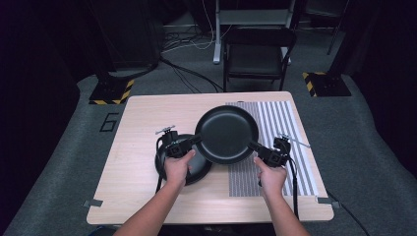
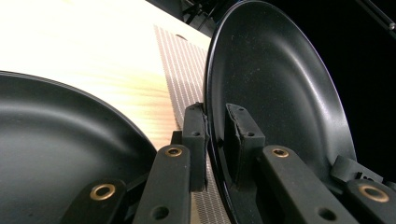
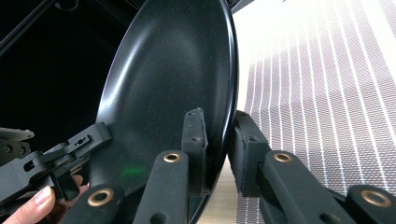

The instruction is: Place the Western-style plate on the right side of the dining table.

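Holding a black plate (image 1: 226, 133) between us, we had both tongs clamped on its rim, lifted above the wooden counter (image 1: 142, 128). Our left tongs (image 1: 183, 145) gripped the plate's left edge; in the left gripper view the two jaws pinched the rim of the plate (image 2: 275, 88), one pad on each face. Our right tongs (image 1: 261, 150) gripped the near right edge, and in the right gripper view the jaws likewise closed on the rim of the plate (image 3: 173, 79), one inside, one outside. The plate hung over the middle of the counter, overlapping the left edge of a striped mat (image 1: 282, 128) that covered the counter's right part. A second black plate (image 1: 199, 167) lay flat on the counter under our left hand (image 1: 178, 168), partly beneath the lifted one. Our right hand (image 1: 271, 178) sat over the mat's near end. Beyond the far edge stood a dark chair (image 1: 256, 54) on the grey floor.
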`<state>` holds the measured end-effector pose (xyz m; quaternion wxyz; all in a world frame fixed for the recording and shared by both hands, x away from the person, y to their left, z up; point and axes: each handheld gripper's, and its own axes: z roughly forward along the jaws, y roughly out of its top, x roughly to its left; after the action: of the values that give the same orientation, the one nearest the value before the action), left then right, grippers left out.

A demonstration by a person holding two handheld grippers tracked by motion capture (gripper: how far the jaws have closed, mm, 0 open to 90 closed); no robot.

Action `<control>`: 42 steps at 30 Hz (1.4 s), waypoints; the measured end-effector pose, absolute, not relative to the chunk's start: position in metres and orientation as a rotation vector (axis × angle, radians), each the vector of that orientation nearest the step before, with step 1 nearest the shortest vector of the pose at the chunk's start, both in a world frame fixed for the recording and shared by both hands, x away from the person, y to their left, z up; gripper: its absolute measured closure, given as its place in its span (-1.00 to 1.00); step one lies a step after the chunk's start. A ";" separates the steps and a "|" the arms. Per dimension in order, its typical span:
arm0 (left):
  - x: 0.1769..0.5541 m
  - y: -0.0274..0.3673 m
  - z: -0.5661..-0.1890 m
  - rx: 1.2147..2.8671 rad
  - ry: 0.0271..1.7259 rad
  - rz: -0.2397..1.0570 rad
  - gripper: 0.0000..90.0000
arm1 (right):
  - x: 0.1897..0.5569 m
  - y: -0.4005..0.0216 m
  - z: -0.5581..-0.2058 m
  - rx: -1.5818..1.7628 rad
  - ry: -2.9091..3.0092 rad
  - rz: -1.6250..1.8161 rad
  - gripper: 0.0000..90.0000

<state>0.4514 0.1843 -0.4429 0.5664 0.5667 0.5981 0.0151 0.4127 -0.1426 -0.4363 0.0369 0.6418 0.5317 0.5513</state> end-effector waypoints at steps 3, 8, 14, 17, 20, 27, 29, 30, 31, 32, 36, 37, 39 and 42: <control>0.452 0.181 -0.442 1.338 1.399 0.033 0.76 | 0.412 -0.146 -0.435 1.980 1.623 1.693 0.71; 0.453 0.175 -0.442 1.343 1.396 0.025 0.76 | 0.410 -0.152 -0.435 1.962 1.615 1.687 0.71; 0.455 0.167 -0.441 1.351 1.391 0.014 0.76 | 0.408 -0.159 -0.434 1.973 1.599 1.687 0.71; 0.456 0.161 -0.441 1.357 1.386 0.008 0.76 | 0.406 -0.164 -0.435 1.971 1.594 1.680 0.71; 0.458 0.156 -0.442 1.365 1.381 0.002 0.76 | 0.405 -0.169 -0.435 1.979 1.580 1.677 0.71; 0.461 0.142 -0.444 1.380 1.368 -0.018 0.76 | 0.400 -0.181 -0.437 1.993 1.556 1.669 0.71; 0.462 0.138 -0.445 1.386 1.369 -0.027 0.76 | 0.398 -0.185 -0.438 1.996 1.549 1.665 0.71; 0.462 0.136 -0.446 1.390 1.368 -0.031 0.76 | 0.398 -0.187 -0.438 2.004 1.540 1.661 0.71; 0.463 0.133 -0.446 1.394 1.366 -0.033 0.76 | 0.397 -0.189 -0.439 1.997 1.543 1.661 0.71; 0.463 0.131 -0.446 1.397 1.361 -0.036 0.76 | 0.397 -0.191 -0.439 2.008 1.534 1.659 0.71; 0.465 0.123 -0.448 1.411 1.357 -0.043 0.76 | 0.395 -0.199 -0.441 2.026 1.528 1.652 0.71; 0.465 0.120 -0.448 1.409 1.360 -0.044 0.76 | 0.394 -0.201 -0.442 2.034 1.521 1.652 0.71; 0.467 0.116 -0.449 1.414 1.358 -0.050 0.76 | 0.393 -0.205 -0.443 2.036 1.513 1.648 0.71; 0.468 0.109 -0.451 1.423 1.363 -0.059 0.76 | 0.392 -0.210 -0.444 2.049 1.497 1.639 0.71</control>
<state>0.4685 0.1092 -0.4509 0.5525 0.6017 0.5763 -0.0249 0.3923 -0.2095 -0.4444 0.0602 0.6770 0.4945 0.5417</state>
